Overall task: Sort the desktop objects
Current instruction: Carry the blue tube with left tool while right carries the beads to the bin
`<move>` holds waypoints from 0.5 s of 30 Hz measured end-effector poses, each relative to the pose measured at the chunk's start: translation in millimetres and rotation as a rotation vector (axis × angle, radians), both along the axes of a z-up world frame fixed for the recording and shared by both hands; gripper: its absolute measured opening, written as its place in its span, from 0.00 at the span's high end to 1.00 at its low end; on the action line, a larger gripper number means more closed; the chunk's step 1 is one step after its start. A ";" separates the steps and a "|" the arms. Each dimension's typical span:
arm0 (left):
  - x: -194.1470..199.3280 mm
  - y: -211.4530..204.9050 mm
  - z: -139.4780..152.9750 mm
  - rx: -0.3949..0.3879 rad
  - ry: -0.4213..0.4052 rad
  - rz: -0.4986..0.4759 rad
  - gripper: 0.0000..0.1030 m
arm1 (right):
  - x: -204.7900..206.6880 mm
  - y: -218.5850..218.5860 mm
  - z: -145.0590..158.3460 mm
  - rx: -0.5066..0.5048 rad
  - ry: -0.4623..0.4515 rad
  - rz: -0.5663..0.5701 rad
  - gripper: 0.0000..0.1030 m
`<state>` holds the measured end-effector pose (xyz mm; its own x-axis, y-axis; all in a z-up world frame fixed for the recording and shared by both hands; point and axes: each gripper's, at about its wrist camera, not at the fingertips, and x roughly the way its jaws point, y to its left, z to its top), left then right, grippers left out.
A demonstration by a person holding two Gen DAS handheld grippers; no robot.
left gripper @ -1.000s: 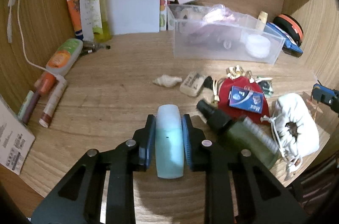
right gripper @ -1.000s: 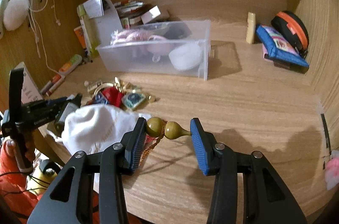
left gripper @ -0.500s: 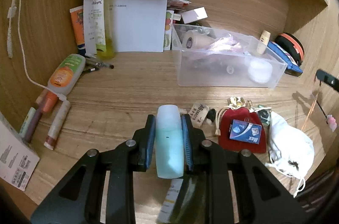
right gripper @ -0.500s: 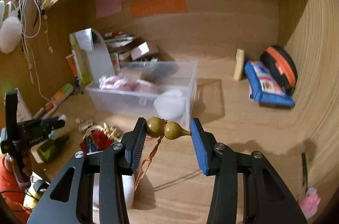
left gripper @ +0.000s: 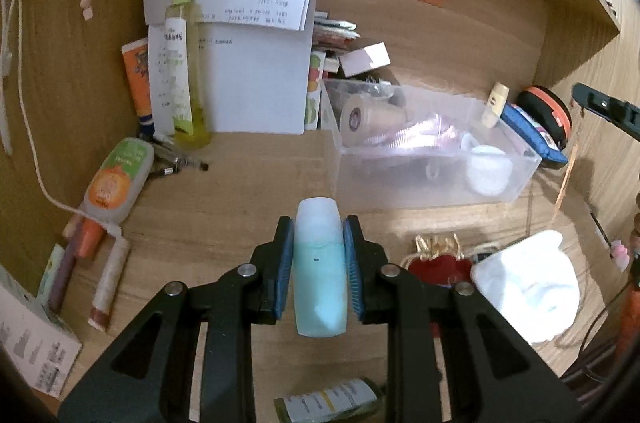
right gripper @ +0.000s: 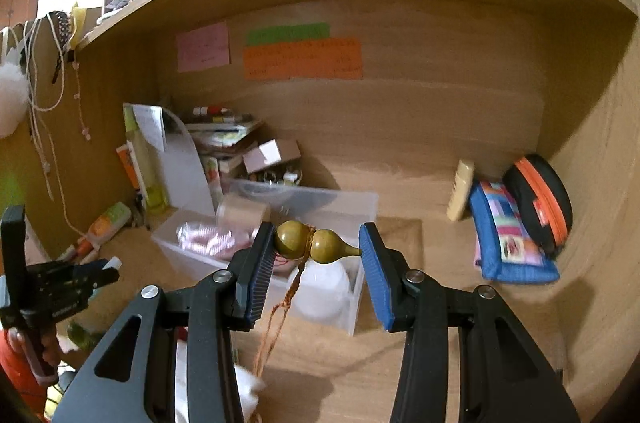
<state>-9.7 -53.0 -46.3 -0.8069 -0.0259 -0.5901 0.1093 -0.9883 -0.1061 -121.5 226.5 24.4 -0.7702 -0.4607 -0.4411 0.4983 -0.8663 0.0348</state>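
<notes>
In the left wrist view, the left hand-held gripper is clamped on a small bottle of pale blue liquid, its frosted cap pointing forward above the wooden worktop. Ahead and to the right stands a clear plastic bin holding a roll of tan tape, a pink translucent bundle and a white round puff. At the back left a tall yellow-green spray bottle stands against white printed sheets; the writing is too blurred to read. An orange-labelled tube lies by the left wall. A red pouch and a white drawstring bag lie near the right front edge; bare wood stays open between the bin and the gripper. In the right wrist view, the right hand-held gripper pinches an olive wooden gourd charm end to end between fairly wide-set pads, its orange cord hanging below. The bin sits just beyond, and open worktop stretches right toward a blue patchwork pouch and a black case with orange zip against the side wall.
</notes>
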 end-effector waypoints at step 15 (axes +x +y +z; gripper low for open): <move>-44.1 8.8 61.5 -0.032 0.083 -0.085 0.76 | -47.3 -31.3 41.3 -0.051 0.069 0.003 0.62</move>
<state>-53.8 -44.3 15.2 -0.8529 0.0266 -0.5214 0.0175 -0.9967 -0.0795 -168.8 195.2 65.7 -0.7967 -0.4831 -0.3632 0.5033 -0.8630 0.0441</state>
